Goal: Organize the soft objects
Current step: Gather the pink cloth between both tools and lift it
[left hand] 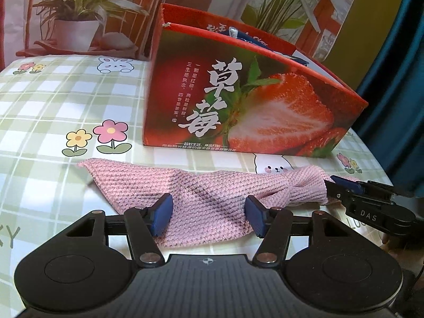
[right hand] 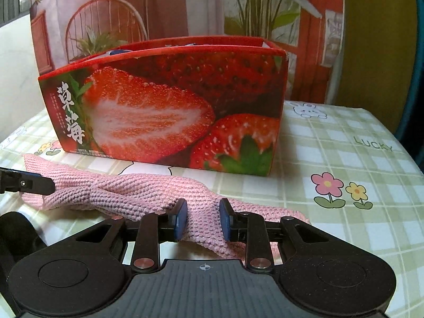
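Left wrist view: my left tongs (left hand: pixel 209 216) sit low over the tabletop (left hand: pixel 47 100), its green checked cover printed with flowers and rabbits. Their blue pads (left hand: pixel 162 213) stand about halfway apart, one on each side of the pink knitted cloth (left hand: pixel 201 188), whose near part lies between them. I cannot tell for sure whether the pads press on the fabric; they seem to flank it without squeezing it. The cloth lies rumpled across the tabletop just in front of the strawberry box (left hand: pixel 251 100), a red open-topped carton; something blue and white shows above its rim, too hidden to name. At the right edge of this view my right tongs (left hand: pixel 341 188) reach in and meet the far end of the cloth.

In the right wrist view, my right tongs (right hand: pixel 202 218) are closed to a narrow gap around a bunched strip of the cloth (right hand: pixel 148 193). Both pads (right hand: pixel 180 218) touch the fabric and pinch it into a ridge, so I have hold of that end. The rest trails off to the left, where a finger of my left tongs (right hand: pixel 26 184) lies over it. The box (right hand: pixel 169 106) stands just behind, and the cloth is outside it, on the tabletop (right hand: pixel 344 137).
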The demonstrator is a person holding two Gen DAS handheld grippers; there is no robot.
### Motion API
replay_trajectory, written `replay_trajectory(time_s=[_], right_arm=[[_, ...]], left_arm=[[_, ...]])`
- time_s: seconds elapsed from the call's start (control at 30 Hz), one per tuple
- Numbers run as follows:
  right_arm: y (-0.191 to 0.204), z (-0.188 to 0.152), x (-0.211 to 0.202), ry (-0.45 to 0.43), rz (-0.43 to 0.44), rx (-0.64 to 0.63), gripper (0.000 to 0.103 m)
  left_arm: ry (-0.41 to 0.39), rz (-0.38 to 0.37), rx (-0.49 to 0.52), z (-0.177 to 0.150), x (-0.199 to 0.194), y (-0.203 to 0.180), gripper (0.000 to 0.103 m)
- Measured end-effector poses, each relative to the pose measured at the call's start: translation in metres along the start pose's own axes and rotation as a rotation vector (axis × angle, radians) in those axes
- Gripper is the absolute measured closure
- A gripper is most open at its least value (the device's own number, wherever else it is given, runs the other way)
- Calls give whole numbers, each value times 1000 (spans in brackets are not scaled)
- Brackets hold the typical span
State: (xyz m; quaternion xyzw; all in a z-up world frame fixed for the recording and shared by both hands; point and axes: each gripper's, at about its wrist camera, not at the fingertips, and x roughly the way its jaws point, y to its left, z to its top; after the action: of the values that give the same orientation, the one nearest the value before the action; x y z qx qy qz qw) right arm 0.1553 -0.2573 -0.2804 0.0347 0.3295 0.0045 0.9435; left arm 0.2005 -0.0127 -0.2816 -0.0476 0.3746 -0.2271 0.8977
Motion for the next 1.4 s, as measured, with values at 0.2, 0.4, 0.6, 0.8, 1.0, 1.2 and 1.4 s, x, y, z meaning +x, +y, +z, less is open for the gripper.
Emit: replay_trajectory(time_s=[0.2, 0.4, 0.6, 0.8, 1.0, 1.2, 1.4], right_arm=[[1, -2, -3, -16, -2, -8, 77], [-2, -4, -5, -26, 10, 14, 77], [0, -6, -11, -62, -49, 15, 64], [-2, -4, -5, -27, -76, 29, 53], [-5, -4, -3, -19, -57, 41, 51], [-5, -4, -3, -19, -21, 31, 62], [-2, -5, -4, -25, 22, 13, 80]], left_arm=[[-13, -9, -8, -3, -1, 2, 41], [-20, 4, 8, -4, -1, -2, 41], [-25, 10, 19, -5, -1, -2, 40], [-25, 10, 20, -5, -1, -2, 39], [-24, 11, 20, -5, 0, -5, 35], [-18, 18, 20, -3, 2, -7, 33], [-21, -2, -26, -1, 2, -1, 33]])
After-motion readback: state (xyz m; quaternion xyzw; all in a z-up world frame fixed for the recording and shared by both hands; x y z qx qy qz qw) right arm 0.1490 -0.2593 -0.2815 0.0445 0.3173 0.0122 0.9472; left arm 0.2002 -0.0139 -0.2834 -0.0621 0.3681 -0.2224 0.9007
